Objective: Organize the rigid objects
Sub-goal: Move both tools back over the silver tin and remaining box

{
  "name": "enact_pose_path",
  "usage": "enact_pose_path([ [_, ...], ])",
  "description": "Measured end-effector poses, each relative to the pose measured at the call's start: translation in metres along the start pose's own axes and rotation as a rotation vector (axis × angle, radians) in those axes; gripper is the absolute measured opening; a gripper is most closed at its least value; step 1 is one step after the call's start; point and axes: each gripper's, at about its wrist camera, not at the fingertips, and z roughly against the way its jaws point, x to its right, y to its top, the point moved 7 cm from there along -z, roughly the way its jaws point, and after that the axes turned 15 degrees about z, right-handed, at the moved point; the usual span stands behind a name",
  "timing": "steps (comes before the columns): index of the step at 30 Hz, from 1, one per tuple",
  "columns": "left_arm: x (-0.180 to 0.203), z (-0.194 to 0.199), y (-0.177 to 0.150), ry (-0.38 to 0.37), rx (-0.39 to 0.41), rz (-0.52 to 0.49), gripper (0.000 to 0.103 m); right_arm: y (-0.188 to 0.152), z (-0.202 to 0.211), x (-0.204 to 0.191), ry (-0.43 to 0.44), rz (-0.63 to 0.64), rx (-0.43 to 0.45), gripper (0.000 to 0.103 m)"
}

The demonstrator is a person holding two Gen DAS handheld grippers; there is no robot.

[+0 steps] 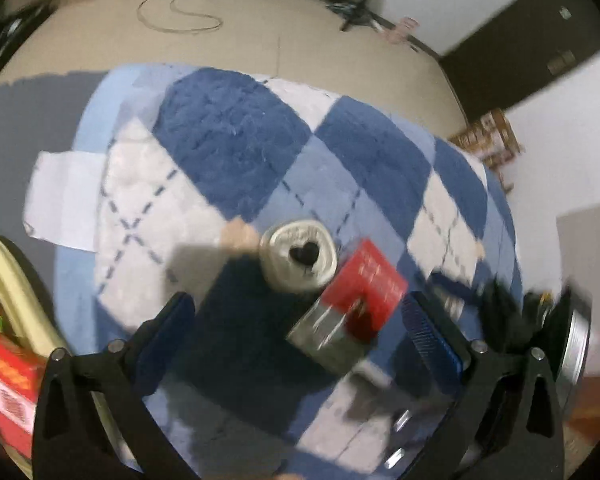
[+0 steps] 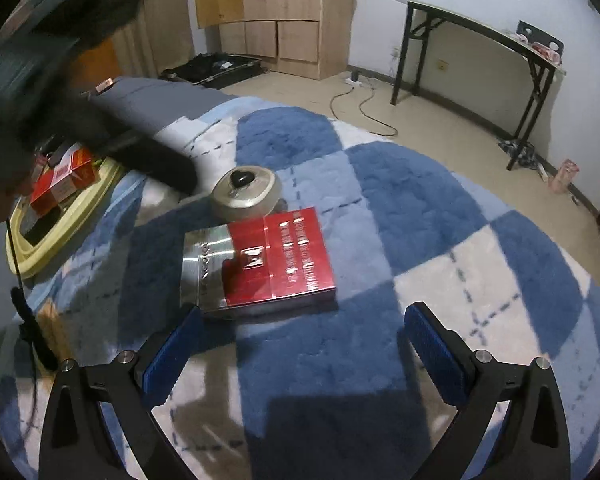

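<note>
Left wrist view, badly smeared by motion. Left gripper point(image 1: 300, 320) spread wide over the blue-and-white checked rug point(image 1: 236, 140), nothing between the blue pads. Ahead of the fingers, a roll of tape point(image 1: 298, 256) with a dark core, and touching its right side a red and silver box point(image 1: 346, 304), lettering unreadable in the blur. At the lower left edge, cut off by the frame, the rim of a pale yellow basket point(image 1: 4, 256) with a red carton point(image 1: 8, 376) inside, only partly seen. Beyond the rug's left edge, a white sheet of paper point(image 1: 66, 196). At the right, behind the finger, a dark blurred shape with a metallic rim, possibly the other gripper, too smeared to tell.

Right wrist view, far sharper. Right gripper point(image 2: 300, 340) also fully parted and empty, pads low over the rug point(image 2: 420, 200). Red and silver box point(image 2: 260, 260) lying flat near the rug's middle, just ahead of the left pad; tape roll point(image 2: 246, 196) just behind the box's far edge. Basket point(image 2: 60, 236) at the rug's left edge, holding a red carton point(image 2: 64, 180) and darker items hard to make out, half hidden under a dark sleeve point(image 2: 140, 152). Seen only here: a black folding table point(image 2: 480, 32) by the wall and wooden cabinets point(image 2: 280, 20) behind.
</note>
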Motion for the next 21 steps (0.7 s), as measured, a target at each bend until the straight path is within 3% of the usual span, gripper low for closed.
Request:
enact_pose_path([
  [5,-0.001,-0.019,0.006,0.075,0.010,0.006,0.102,0.001,-0.010,-0.009,-0.005,0.006,0.057,0.103],
  [14,0.005,-0.047,0.008,0.095,-0.002,0.042,0.098,0.007,-0.053,0.000,-0.030,-0.026,0.040,0.102],
  [16,0.004,-0.048,0.009,0.093,0.001,0.046,0.098,0.006,-0.055,-0.002,-0.049,-0.016,0.052,0.097],
  [17,0.004,-0.047,0.009,0.085,0.003,0.046,0.098,0.007,-0.053,-0.003,-0.055,-0.013,0.062,0.088],
  [21,0.005,-0.047,0.008,0.086,0.007,0.030,0.095,-0.006,-0.042,0.000,-0.050,-0.020,0.071,0.088],
])
